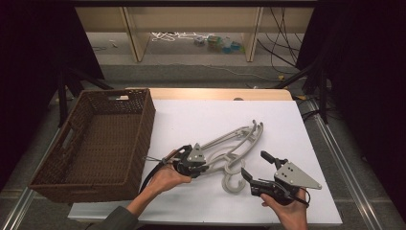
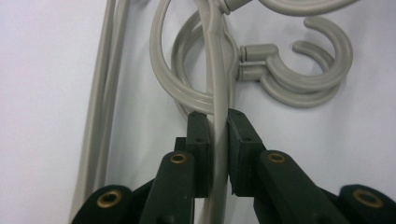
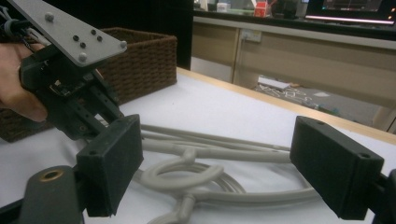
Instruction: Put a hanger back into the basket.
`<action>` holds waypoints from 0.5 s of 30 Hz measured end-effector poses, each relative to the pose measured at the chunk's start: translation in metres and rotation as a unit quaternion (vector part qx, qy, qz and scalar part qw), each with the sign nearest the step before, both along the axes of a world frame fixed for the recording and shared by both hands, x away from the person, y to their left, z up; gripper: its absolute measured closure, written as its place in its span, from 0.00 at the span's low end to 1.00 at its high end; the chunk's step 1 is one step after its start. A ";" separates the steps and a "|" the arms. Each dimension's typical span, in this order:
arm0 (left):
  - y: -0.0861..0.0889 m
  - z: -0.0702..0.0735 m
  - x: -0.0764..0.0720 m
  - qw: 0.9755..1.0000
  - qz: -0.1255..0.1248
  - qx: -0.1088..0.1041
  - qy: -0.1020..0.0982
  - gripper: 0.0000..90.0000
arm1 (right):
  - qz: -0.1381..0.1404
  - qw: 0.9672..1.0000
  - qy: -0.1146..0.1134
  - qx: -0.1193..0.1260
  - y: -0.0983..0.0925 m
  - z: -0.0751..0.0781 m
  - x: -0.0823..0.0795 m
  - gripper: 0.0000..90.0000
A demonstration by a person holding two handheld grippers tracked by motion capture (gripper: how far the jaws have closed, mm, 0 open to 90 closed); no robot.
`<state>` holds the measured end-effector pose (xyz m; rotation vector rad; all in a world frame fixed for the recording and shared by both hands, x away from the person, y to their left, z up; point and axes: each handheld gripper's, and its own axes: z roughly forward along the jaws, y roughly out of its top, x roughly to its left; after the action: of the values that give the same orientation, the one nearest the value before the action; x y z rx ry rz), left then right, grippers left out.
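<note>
I have the left tongs (image 1: 207, 165) clamped on a grey plastic hanger (image 1: 239, 143), the pads pressed against one thin bar of it; in the left gripper view that bar (image 2: 215, 140) runs straight up between the two black pads (image 2: 198, 144), which touch it on both sides with no gap showing. The hangers lie in a small bundle on the white counter (image 1: 201, 115), near the middle, their long arms reaching toward the far right and their hooks (image 1: 232, 182) curling toward the near edge. From the left gripper view I count at least two hooks (image 2: 308, 70) stacked just beside each other to the right of the gripped bar, and more thin bars (image 2: 100, 93) running along the left. My right tongs (image 1: 253, 164) stand wide open, gripping nothing, just to the right of the hooks and near the near edge of the counter; in the right gripper view its two pads (image 3: 112, 163) sit well apart with the hanger loops (image 3: 182, 175) lying on the counter between and beyond them, not touched. That same view shows the left tongs (image 3: 100, 112) on the left, with a hand (image 3: 14, 79) around its body. A brown wicker basket (image 1: 76, 177) sits at the left of the counter, well apart from the hangers, open side up. Between the left tongs and the basket I see only bare white counter, and a dark cable (image 1: 151, 175) trails from the left tongs toward the near edge
</note>
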<state>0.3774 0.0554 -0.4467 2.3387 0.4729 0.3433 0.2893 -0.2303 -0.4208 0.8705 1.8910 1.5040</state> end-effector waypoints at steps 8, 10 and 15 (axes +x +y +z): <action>0.012 0.014 0.005 1.000 0.017 -0.026 -0.005 0.91 | 0.006 1.000 -0.014 0.004 0.002 0.002 -0.002 0.21; 0.015 0.019 0.006 0.999 0.025 -0.038 -0.009 0.91 | 0.007 1.000 -0.012 0.003 0.002 0.002 -0.002 0.21; 0.023 0.031 0.008 0.997 0.037 -0.071 -0.002 0.91 | 0.011 1.000 -0.011 0.007 0.004 0.001 -0.002 0.21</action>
<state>0.3856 0.0784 -0.4157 2.1873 0.5657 0.3379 0.2873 -0.2266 -0.4202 0.8378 1.8815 1.5349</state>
